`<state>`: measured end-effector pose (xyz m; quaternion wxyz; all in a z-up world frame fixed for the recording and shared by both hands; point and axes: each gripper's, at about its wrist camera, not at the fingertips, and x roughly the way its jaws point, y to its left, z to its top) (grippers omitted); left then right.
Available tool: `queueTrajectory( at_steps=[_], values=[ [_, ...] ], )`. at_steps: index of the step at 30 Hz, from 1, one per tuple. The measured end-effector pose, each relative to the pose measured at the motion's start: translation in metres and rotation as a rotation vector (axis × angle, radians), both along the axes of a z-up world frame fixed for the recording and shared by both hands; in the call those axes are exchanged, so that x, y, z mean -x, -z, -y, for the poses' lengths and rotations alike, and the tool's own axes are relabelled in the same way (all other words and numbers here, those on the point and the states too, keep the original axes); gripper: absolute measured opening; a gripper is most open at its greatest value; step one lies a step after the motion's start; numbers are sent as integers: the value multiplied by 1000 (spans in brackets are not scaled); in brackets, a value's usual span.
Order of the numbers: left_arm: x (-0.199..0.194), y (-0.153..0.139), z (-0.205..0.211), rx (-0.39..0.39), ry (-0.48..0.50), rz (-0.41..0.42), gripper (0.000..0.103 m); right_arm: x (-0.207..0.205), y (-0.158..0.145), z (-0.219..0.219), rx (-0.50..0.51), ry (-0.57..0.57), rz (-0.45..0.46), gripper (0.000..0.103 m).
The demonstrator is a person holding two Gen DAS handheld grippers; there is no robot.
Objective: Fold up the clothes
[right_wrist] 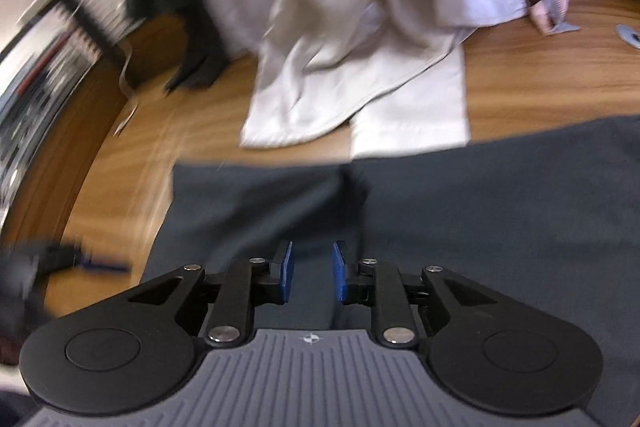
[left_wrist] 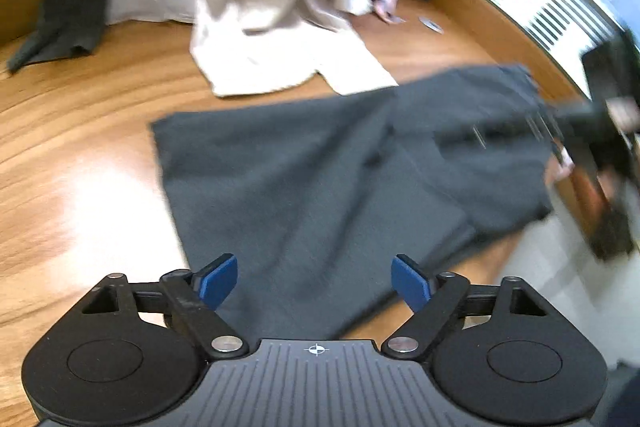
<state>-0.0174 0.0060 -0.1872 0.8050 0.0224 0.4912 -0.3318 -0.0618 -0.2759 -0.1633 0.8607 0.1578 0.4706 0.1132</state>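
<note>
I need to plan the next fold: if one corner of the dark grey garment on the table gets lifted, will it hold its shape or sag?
The dark grey garment would probably sag: it lies flat against the wooden table with soft creases. Its matte weave suggests it should not slip much from the blue pads. It looks light, so a one-corner lift may drag the rest along.

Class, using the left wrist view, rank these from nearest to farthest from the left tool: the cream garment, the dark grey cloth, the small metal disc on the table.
1. Dark grey cloth: spread flat directly beyond the left tool.
2. Cream garment: past the cloth's far edge, centre.
3. Small metal disc: on the bare wood, far right.
</note>
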Motion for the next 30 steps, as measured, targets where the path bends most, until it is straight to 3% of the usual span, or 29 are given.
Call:
queueTrajectory(
  at_steps=[8,14,23,24,25,30],
  values=[
    [-9,22,10,-117,9,13,72,41,33,-27,139,-56,-131,24],
    [-3,16,8,-98,26,17,72,65,16,-3,36,56,-104,25],
    [-11,30,14,-134,41,0,73,40,42,4,-119,107,-140,24],
    [-12,31,13,-133,39,-4,73,37,42,4,-121,103,-143,20],
    [-13,32,13,-131,38,-8,73,34,42,3,-120,99,-145,5],
    [-11,33,12,-129,50,-5,74,38,22,2,-114,58,-96,3]
  ],
)
